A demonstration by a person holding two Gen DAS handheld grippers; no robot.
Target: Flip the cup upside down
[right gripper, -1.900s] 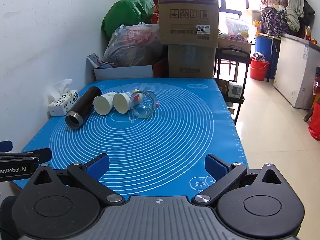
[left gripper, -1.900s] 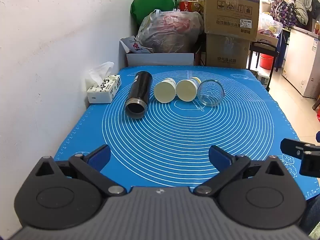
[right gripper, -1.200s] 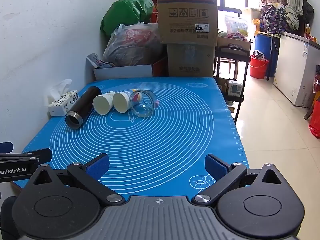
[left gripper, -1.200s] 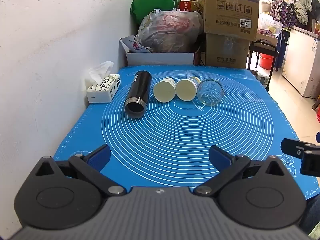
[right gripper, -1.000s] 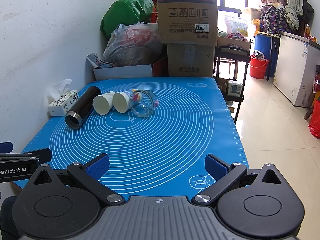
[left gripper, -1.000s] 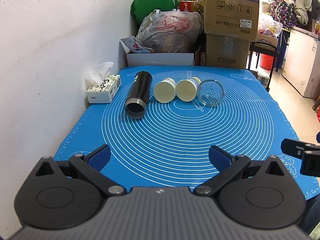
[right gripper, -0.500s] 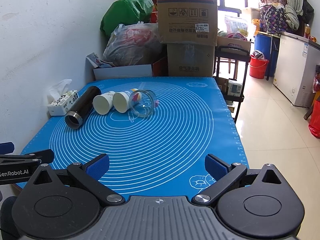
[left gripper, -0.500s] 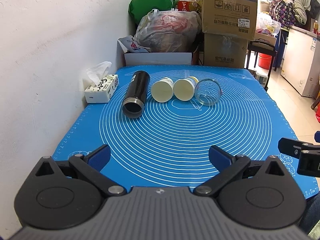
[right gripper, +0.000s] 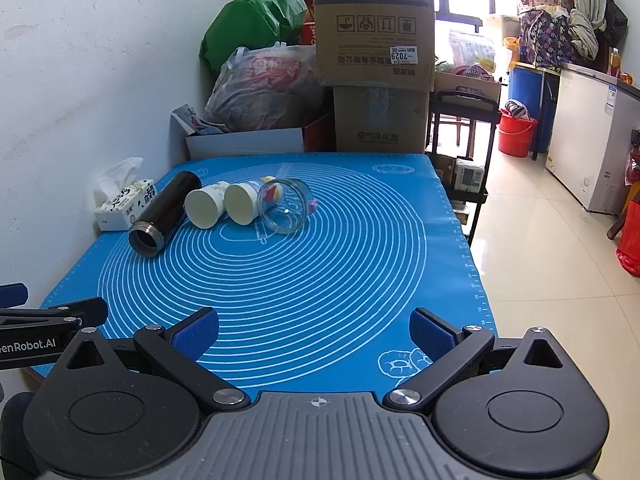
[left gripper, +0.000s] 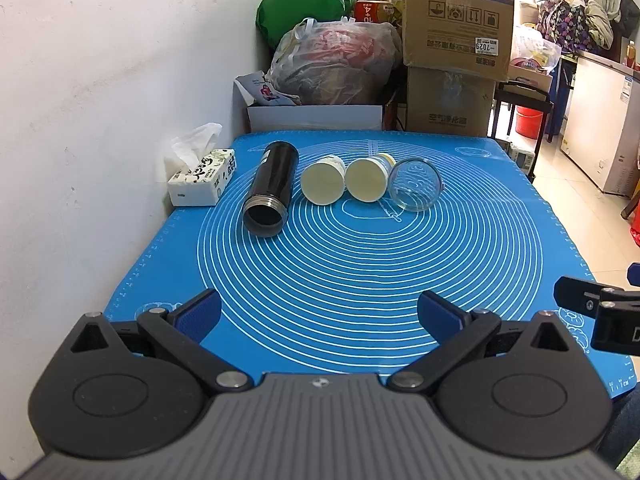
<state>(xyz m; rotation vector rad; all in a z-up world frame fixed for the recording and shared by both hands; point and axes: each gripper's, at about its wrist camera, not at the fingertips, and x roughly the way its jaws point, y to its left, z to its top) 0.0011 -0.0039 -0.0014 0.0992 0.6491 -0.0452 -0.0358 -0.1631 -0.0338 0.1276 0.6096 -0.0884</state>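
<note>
While both the left gripper point(left gripper: 318, 314) and right gripper point(right gripper: 314, 334) hover spread wide and empty at the blue mat's point(left gripper: 360, 280) near edge, four cups lie sideways far back. Round sides may roll if nudged. The glass cup point(left gripper: 415, 184) rests rightmost, its long axis running toward the grippers, mouth facing them.

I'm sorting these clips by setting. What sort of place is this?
Probably a cluttered room in a home, used partly for storage. Stacked cardboard boxes and full plastic bags are piled behind the table's blue mat, and a white chest freezer stands on the tiled floor.
</note>
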